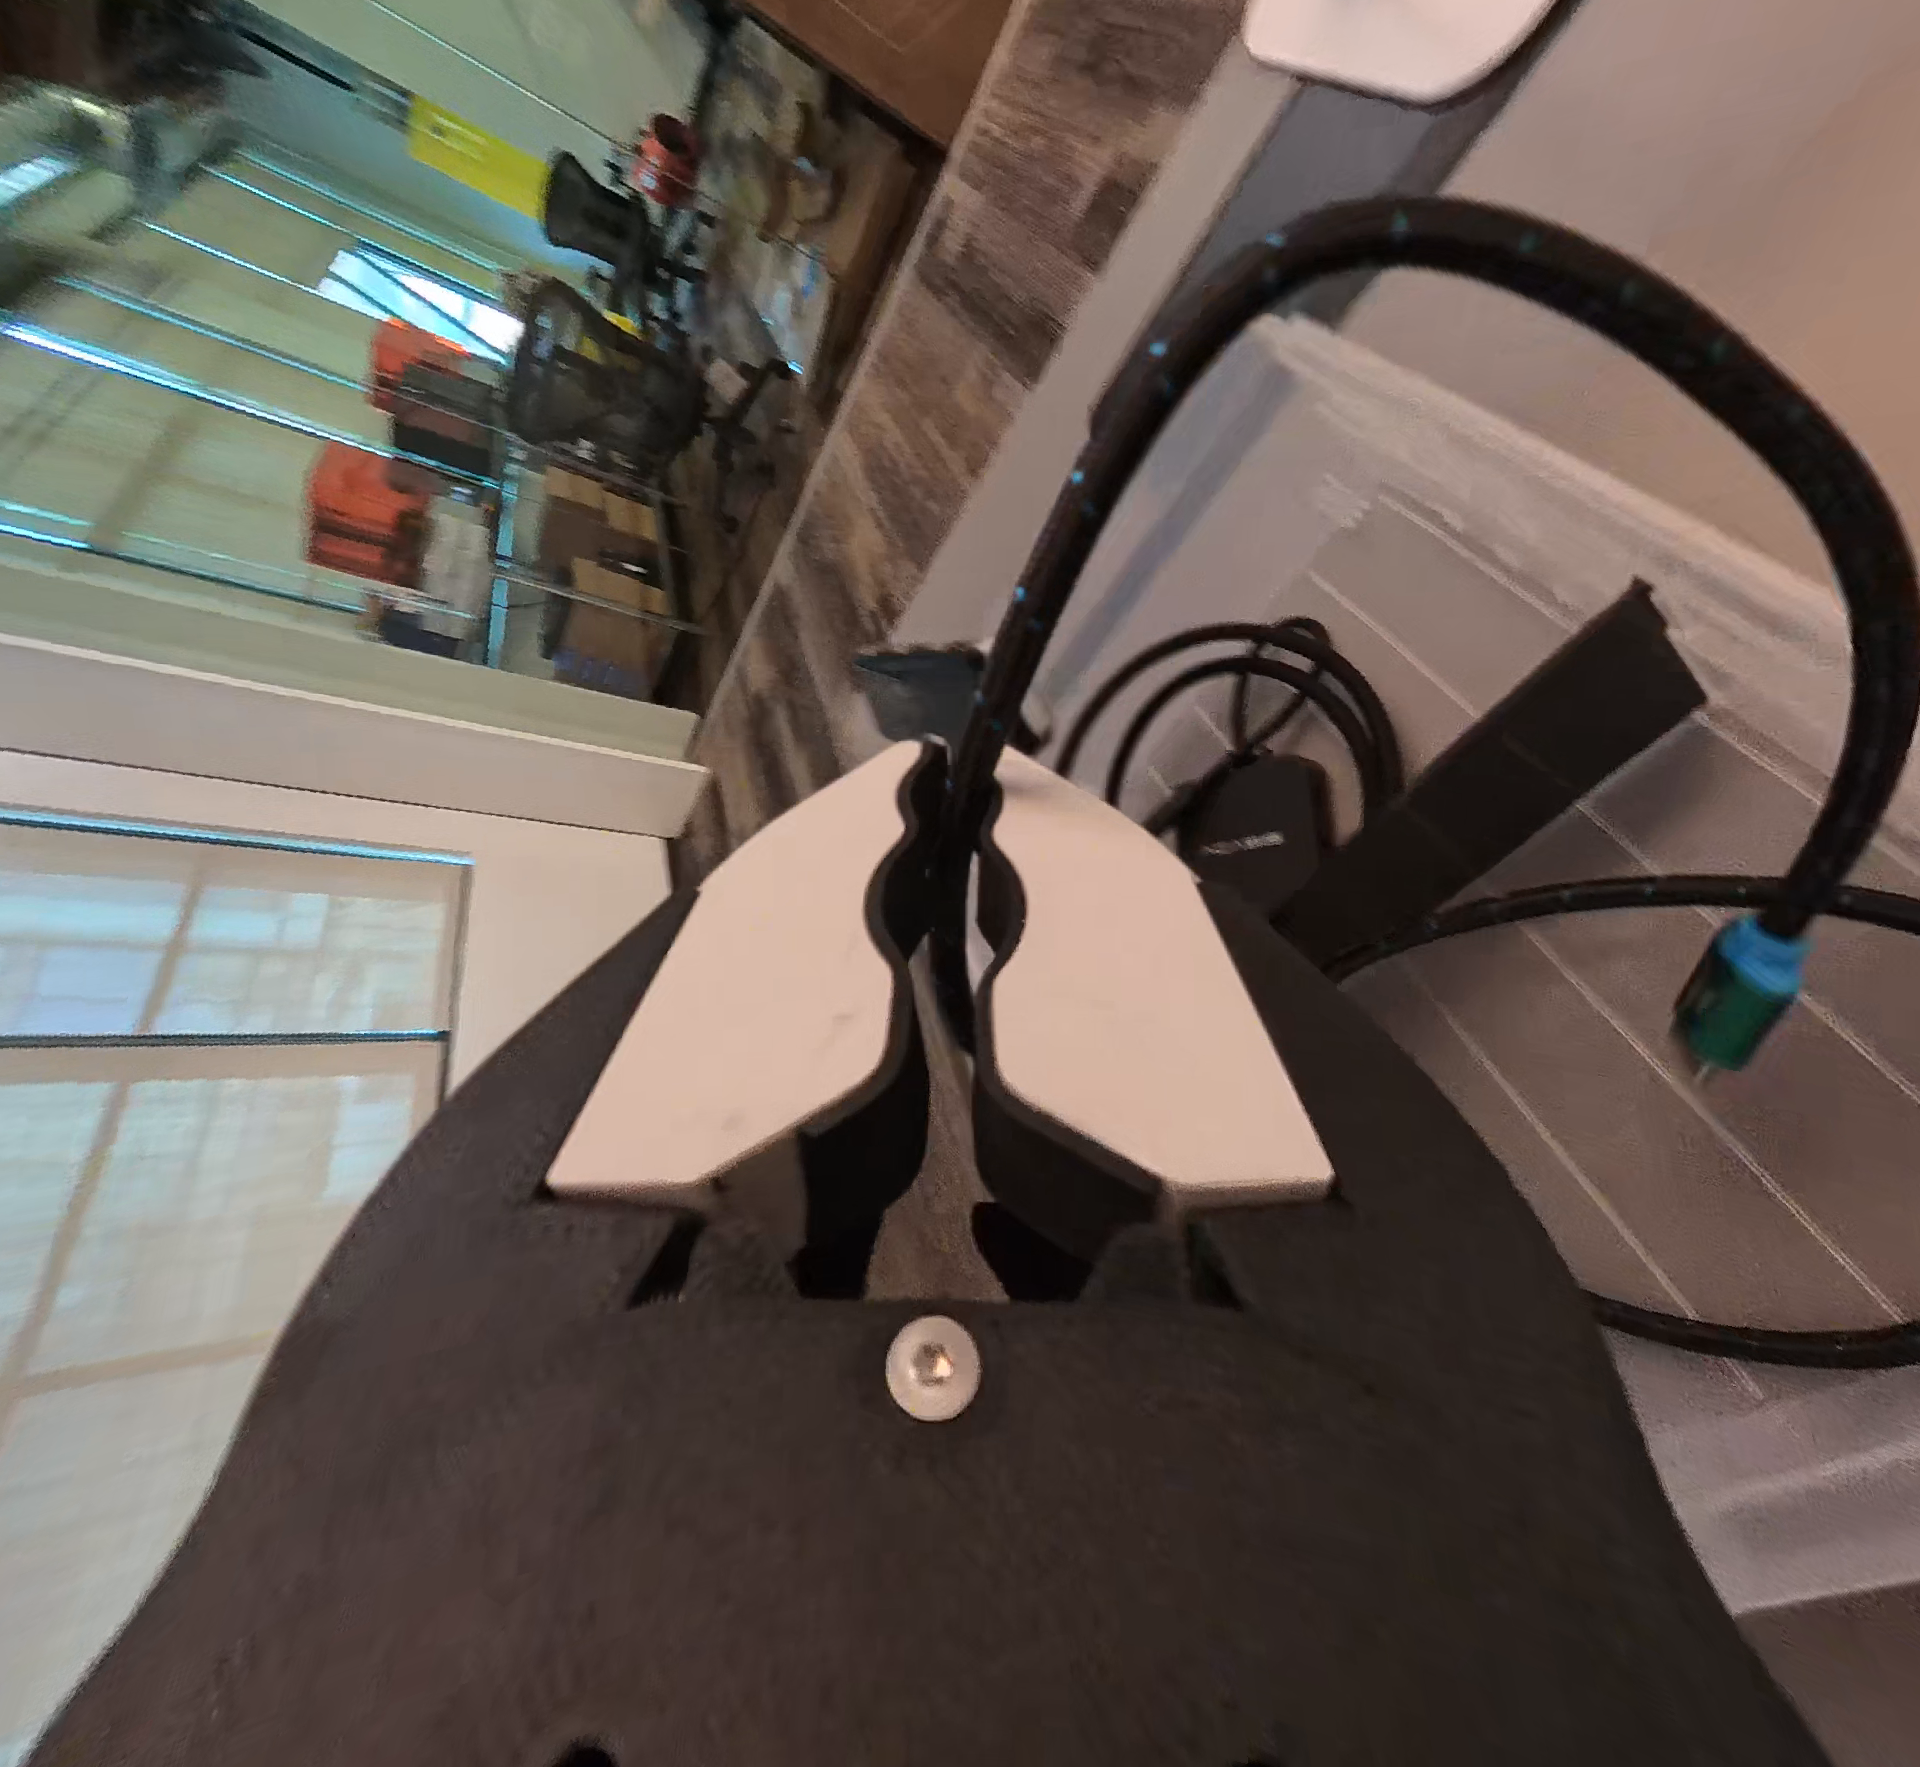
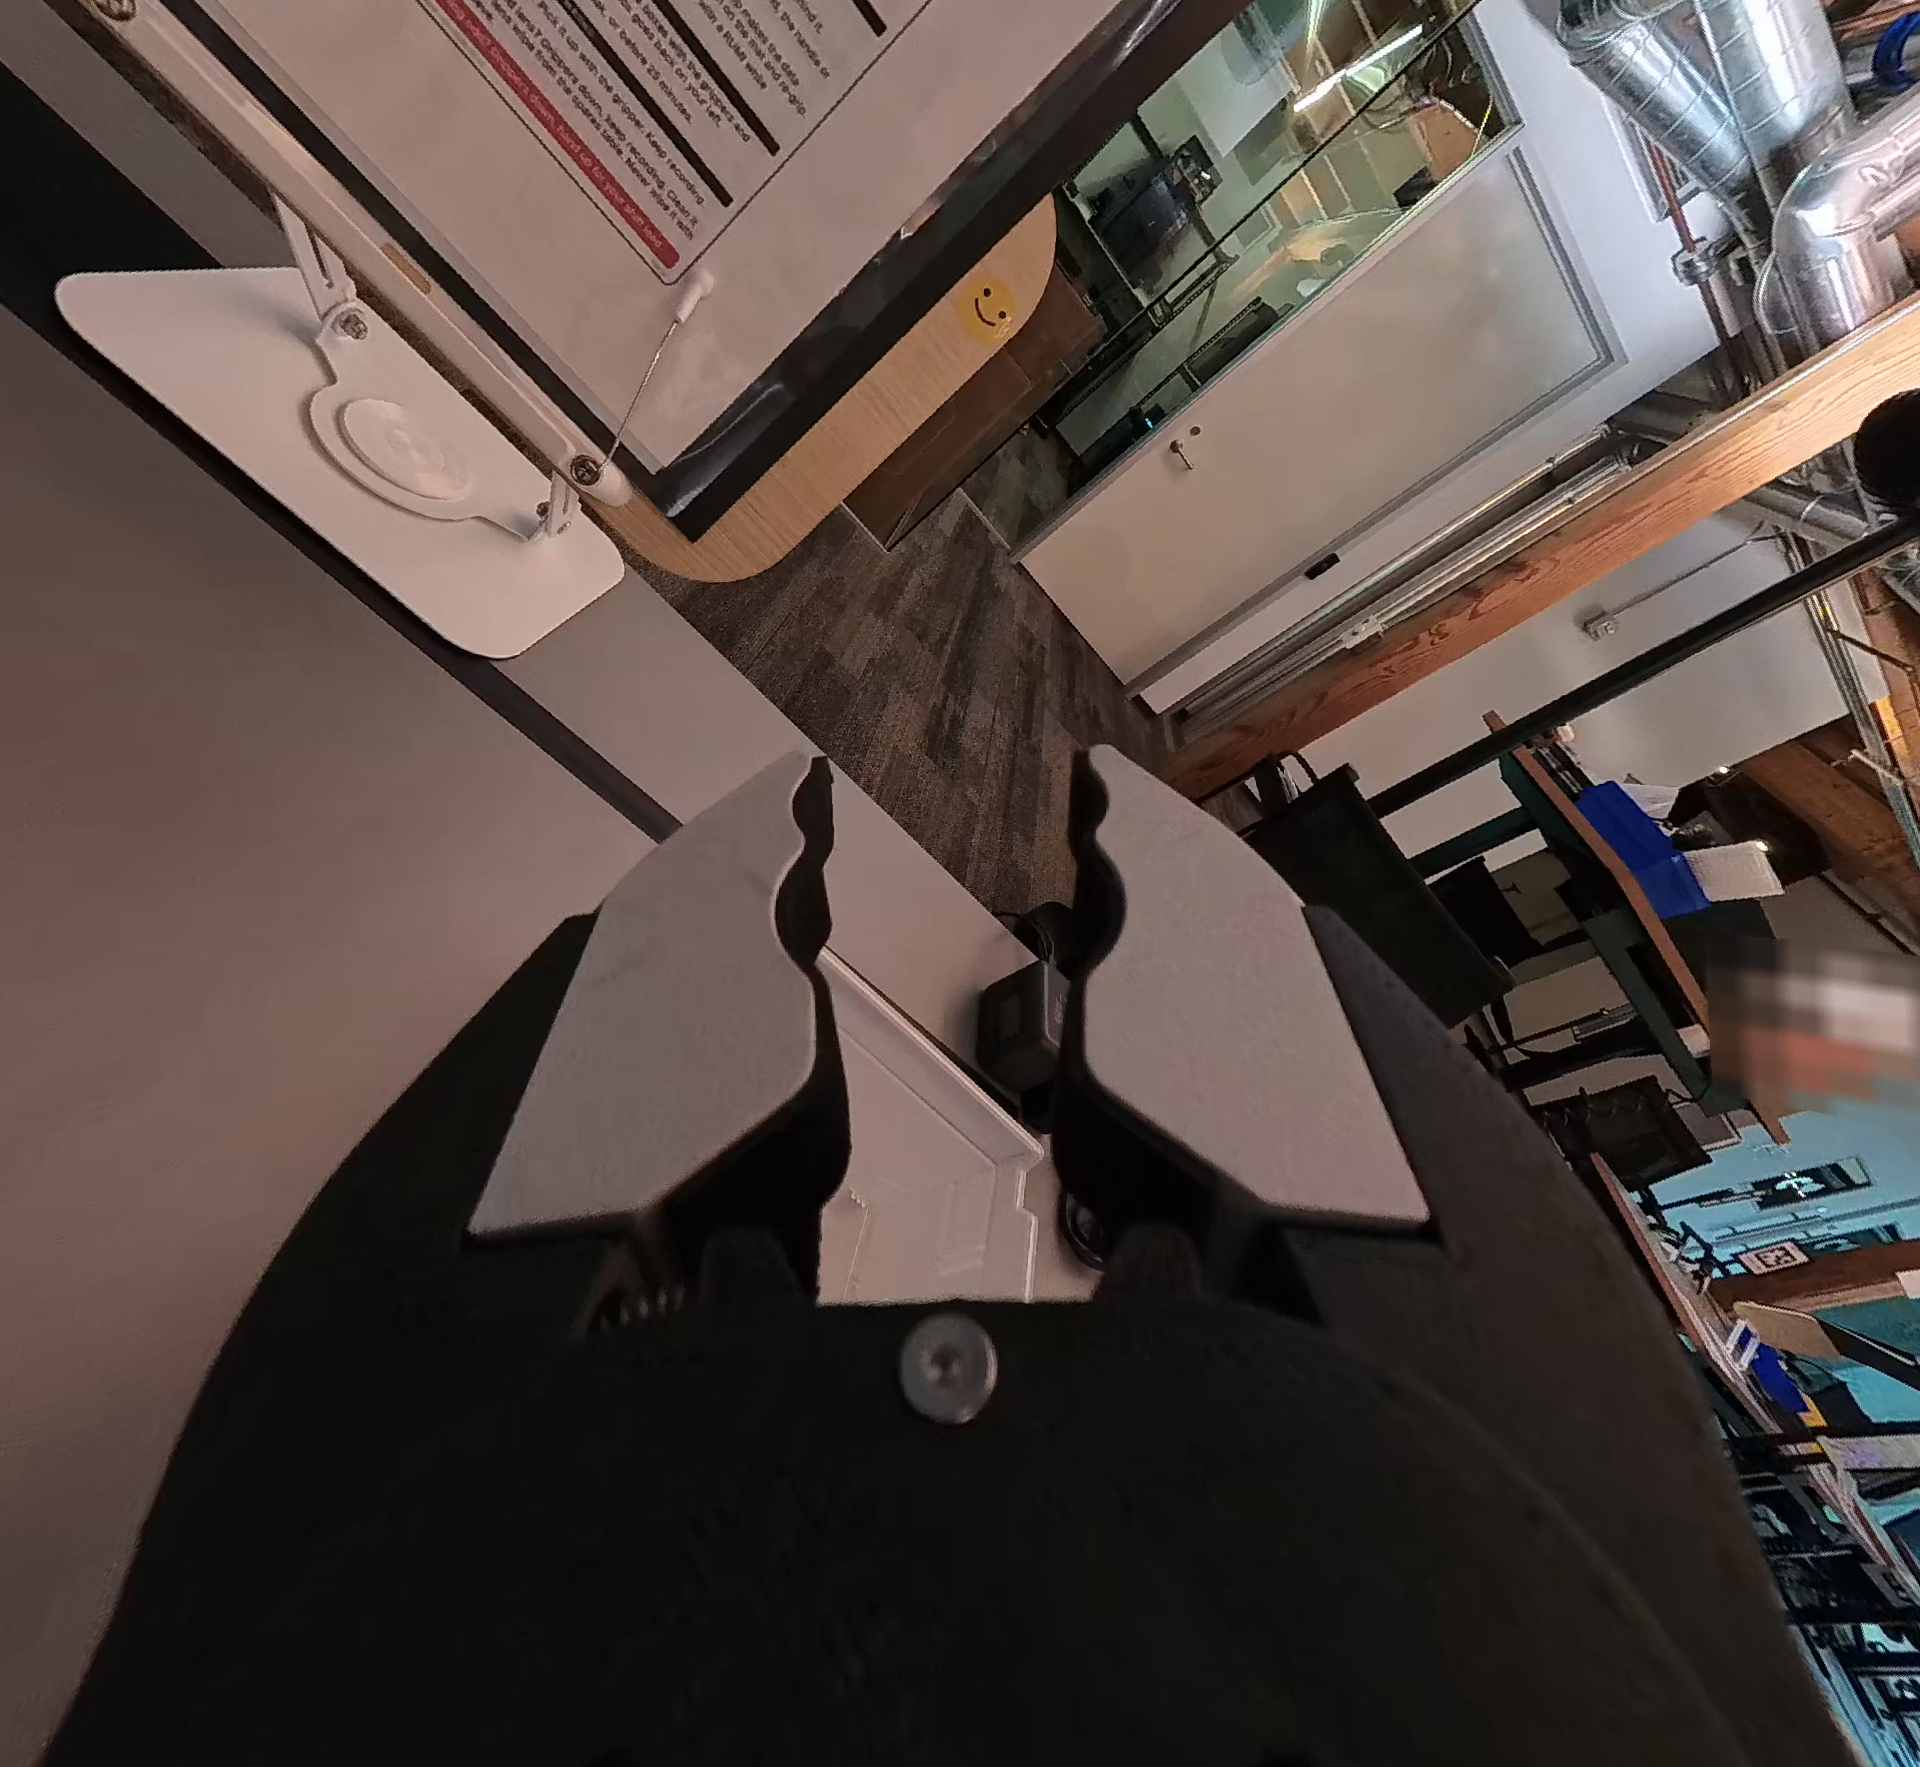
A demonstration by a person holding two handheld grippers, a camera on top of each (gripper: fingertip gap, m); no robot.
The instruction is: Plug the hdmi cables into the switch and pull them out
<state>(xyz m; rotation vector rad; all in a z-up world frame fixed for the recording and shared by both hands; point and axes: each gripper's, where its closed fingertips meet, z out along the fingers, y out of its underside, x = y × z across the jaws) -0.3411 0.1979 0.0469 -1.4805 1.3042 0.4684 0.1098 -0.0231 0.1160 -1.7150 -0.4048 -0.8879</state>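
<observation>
In the left wrist view my left gripper (image 1: 961,782) is shut on a black braided HDMI cable (image 1: 1558,252) with blue flecks. The cable arcs up and to the right from the fingertips, then hangs down to its teal plug (image 1: 1735,1000), which dangles free above the white table (image 1: 1662,1198). A long black box (image 1: 1538,782) lies on the table behind it. A small black box (image 1: 1257,824) with thin black cables (image 1: 1247,668) sits beside it. I cannot tell which is the switch. My right gripper (image 2: 951,782) is open and empty, held above the table.
In the right wrist view a small black cube device (image 2: 1023,1021) and a white tray (image 2: 935,1146) lie on the table (image 2: 260,886) below the fingers. A screen with a printed sheet (image 2: 665,55) stands on a white base (image 2: 312,429) at the table's far edge. Carpeted floor lies beyond.
</observation>
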